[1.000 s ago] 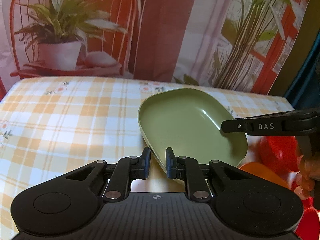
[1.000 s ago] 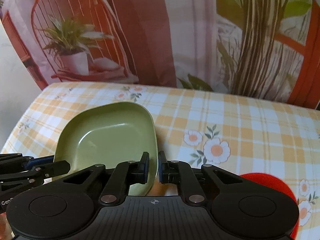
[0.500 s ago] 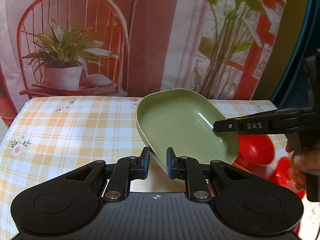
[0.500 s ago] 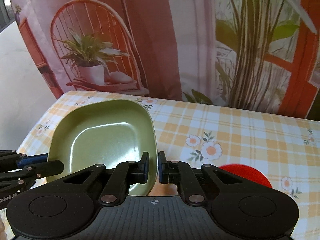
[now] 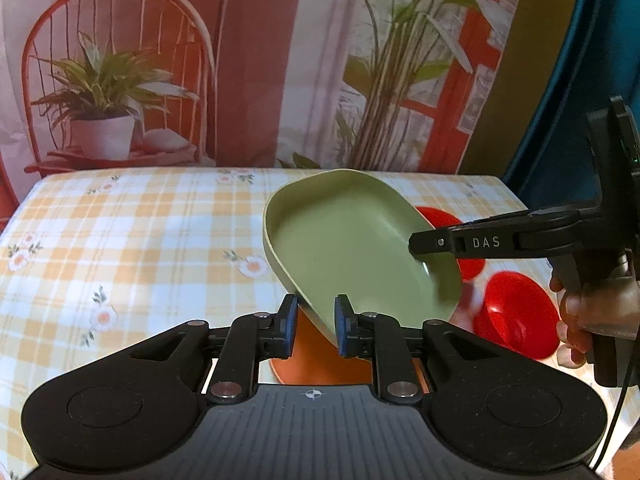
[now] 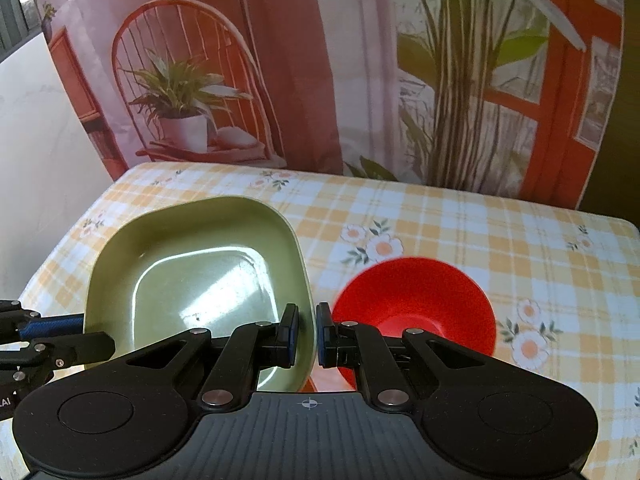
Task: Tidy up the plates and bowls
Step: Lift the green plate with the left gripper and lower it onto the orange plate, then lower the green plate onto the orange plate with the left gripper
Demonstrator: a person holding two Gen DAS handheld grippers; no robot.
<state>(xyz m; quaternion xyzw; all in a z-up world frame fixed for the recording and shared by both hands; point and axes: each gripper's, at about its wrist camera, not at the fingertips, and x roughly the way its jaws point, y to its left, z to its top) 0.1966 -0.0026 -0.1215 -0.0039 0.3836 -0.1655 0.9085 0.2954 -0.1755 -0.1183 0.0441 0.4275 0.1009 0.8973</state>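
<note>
I am holding the green square plate [image 5: 356, 248] aloft near the tabletop's [image 5: 140, 240] front edge: left gripper [image 5: 315, 322] and right gripper [image 6: 307, 330] each pinching its rim. Red bowls [image 5: 516, 316] and an orange plate [image 5: 316, 360] are waiting unsorted beneath.

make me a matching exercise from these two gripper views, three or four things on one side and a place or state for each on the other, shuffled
Things:
1. green dish
2. red bowl
3. orange plate
4. right gripper

Places or states:
A. under the left gripper, low on the table
B. clamped on the dish's rim
C. held tilted above the table by both grippers
D. right of the dish

Pairs: 1-C, 2-D, 3-A, 4-B
</note>
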